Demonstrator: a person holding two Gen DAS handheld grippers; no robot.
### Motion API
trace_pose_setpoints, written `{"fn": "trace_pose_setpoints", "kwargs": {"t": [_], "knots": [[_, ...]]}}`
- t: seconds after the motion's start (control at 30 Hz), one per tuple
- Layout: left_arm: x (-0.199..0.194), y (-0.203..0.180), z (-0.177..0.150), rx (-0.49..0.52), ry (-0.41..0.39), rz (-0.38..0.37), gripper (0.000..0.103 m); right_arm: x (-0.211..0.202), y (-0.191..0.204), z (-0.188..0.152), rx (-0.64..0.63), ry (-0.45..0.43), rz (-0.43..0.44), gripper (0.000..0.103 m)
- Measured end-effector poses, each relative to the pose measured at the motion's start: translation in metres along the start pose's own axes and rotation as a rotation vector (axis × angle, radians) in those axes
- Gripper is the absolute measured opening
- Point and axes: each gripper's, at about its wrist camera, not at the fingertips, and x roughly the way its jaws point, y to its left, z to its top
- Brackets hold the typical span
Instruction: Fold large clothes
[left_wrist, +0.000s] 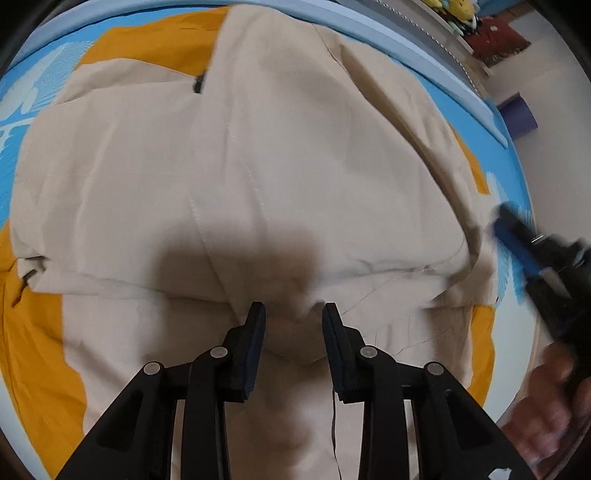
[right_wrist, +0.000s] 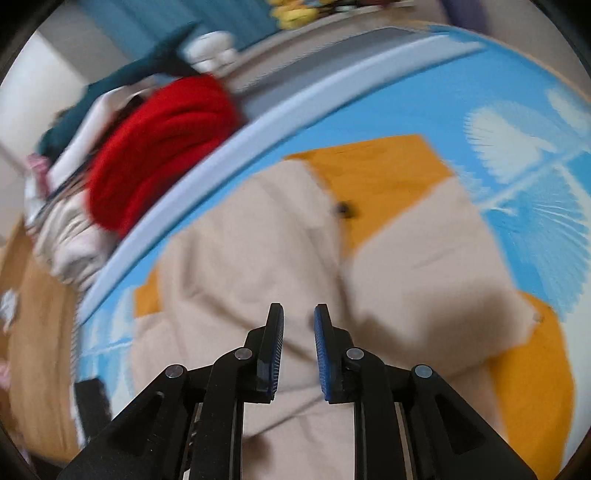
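A bed (left_wrist: 476, 122) covered in a bright blue sheet with a white feathery print fills most of both views, edged by a pale blue-grey rim. Spread across it lies the large garment (left_wrist: 236, 177), a beige and mustard-yellow piece that takes up the middle of the bed. Its beige panels are folded over on themselves, so a thick layered edge runs crosswise just ahead of the left gripper (left_wrist: 293, 314). Mustard-yellow panels show at the far upper corner, along the left side and at the right edge. A stitched seam runs down the beige cloth, a short dark zipper end sits near the upper fold, and the fabric is softly creased and puffed.

Beyond the bed's rim, in the right wrist view, a red bundle of cloth (right_wrist: 162, 147) lies on a heap of other clothes, blurred.

The left gripper points down at the folded edge with its fingers (left_wrist: 255, 332) parted and nothing pinched between them; beige cloth shows through the gap. The right gripper (right_wrist: 298, 317), with blue ribbed pads, hangs over the beige cloth with its fingers likewise spread and released. In the left wrist view it appears blurred at the garment's right edge, carried by a hand (left_wrist: 550, 413).
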Motion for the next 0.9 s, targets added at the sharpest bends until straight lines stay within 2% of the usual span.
{"fn": "trace_pose_setpoints", "kwargs": {"t": [0.03, 0.07, 0.13, 0.2, 0.27, 0.33, 0.4, 0.5, 0.63, 0.73, 0.8, 0.9], "knots": [[-0.002, 0.001, 0.000, -0.003, -0.002, 0.003, 0.027, 0.014, -0.001, -0.004, 0.002, 0.067, 0.022, 0.025], [-0.005, -0.003, 0.005, -0.007, -0.009, 0.009, 0.027, 0.028, -0.005, -0.011, 0.003, 0.132, -0.001, 0.026], [-0.014, -0.001, 0.004, -0.007, -0.023, 0.008, 0.027, 0.060, -0.020, -0.025, 0.007, 0.269, -0.135, 0.026], [-0.032, 0.005, 0.002, -0.004, -0.059, 0.008, 0.027, 0.063, -0.032, -0.028, 0.075, 0.268, -0.129, 0.023], [-0.048, 0.013, 0.007, -0.007, -0.097, 0.011, 0.027, 0.056, -0.025, -0.023, 0.073, 0.263, -0.145, 0.023], [-0.069, 0.020, 0.008, -0.015, -0.157, 0.019, 0.027, 0.039, -0.009, -0.017, 0.030, 0.202, -0.178, 0.025], [-0.084, 0.019, 0.007, -0.012, -0.211, 0.017, 0.026, 0.019, 0.004, -0.014, 0.008, 0.143, -0.163, 0.025], [-0.114, 0.019, 0.003, 0.029, -0.315, 0.040, 0.026, -0.028, 0.034, -0.009, -0.123, -0.019, -0.156, 0.025], [-0.147, 0.008, -0.011, 0.144, -0.419, 0.087, 0.026, -0.098, 0.066, -0.009, -0.301, -0.232, -0.139, 0.025], [-0.177, 0.010, -0.035, 0.227, -0.491, 0.120, 0.026, -0.146, 0.085, -0.018, -0.398, -0.319, -0.131, 0.025], [-0.200, 0.018, -0.051, 0.245, -0.517, 0.111, 0.024, -0.181, 0.090, -0.026, -0.443, -0.354, -0.123, 0.025], [-0.237, 0.035, -0.083, 0.237, -0.548, 0.108, 0.017, -0.247, 0.087, -0.045, -0.490, -0.423, -0.128, 0.025]]}}
